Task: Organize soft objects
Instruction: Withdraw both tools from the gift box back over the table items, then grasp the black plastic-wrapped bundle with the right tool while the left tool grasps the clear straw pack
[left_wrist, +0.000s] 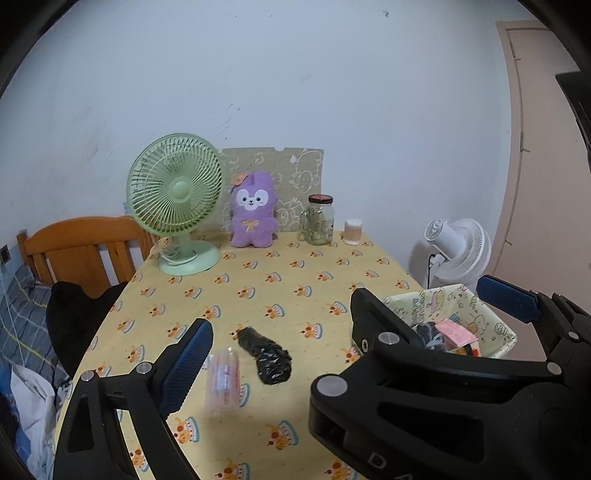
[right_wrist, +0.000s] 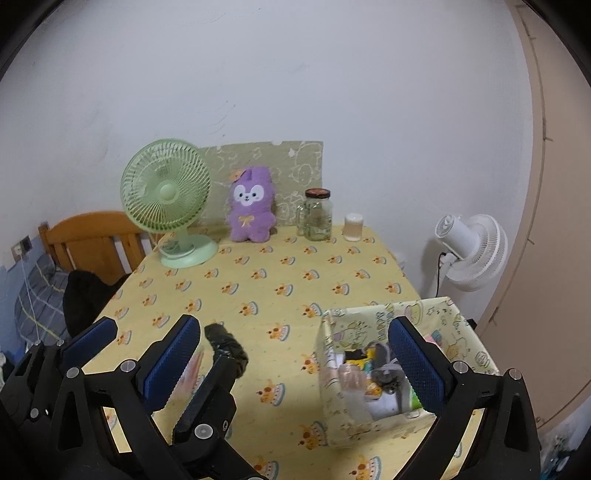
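From the left wrist, the left gripper (left_wrist: 347, 347) hangs released over the yellow tablecloth (left_wrist: 295, 273), its blue pads wide apart and holding nothing. Between them, at 6 o'clock, lie a black crinkled bundle (left_wrist: 265, 355) and, just at its 9 o'clock, a clear tube-like packet (left_wrist: 223, 384), blurred and hard to name. The patterned box (left_wrist: 491, 317) sits at 4 o'clock, its contents half hidden behind the gripper's black frame. Along the far edge stand a green desk fan (left_wrist: 177, 199), a purple plush toy (left_wrist: 253, 214), a glass jar (left_wrist: 320, 219) and a small container (left_wrist: 353, 232). A white fan (left_wrist: 461, 251) stands off the table at 3 o'clock, and a wooden headboard (left_wrist: 85, 247) at 9 o'clock.

From the right wrist, the right gripper (right_wrist: 295, 365) is likewise released and empty. Its right pad covers part of the box's jumble, possibly socks and small packets. The left gripper's arm crosses at 7 o'clock, hiding most of the black bundle and nearly all of the packet.
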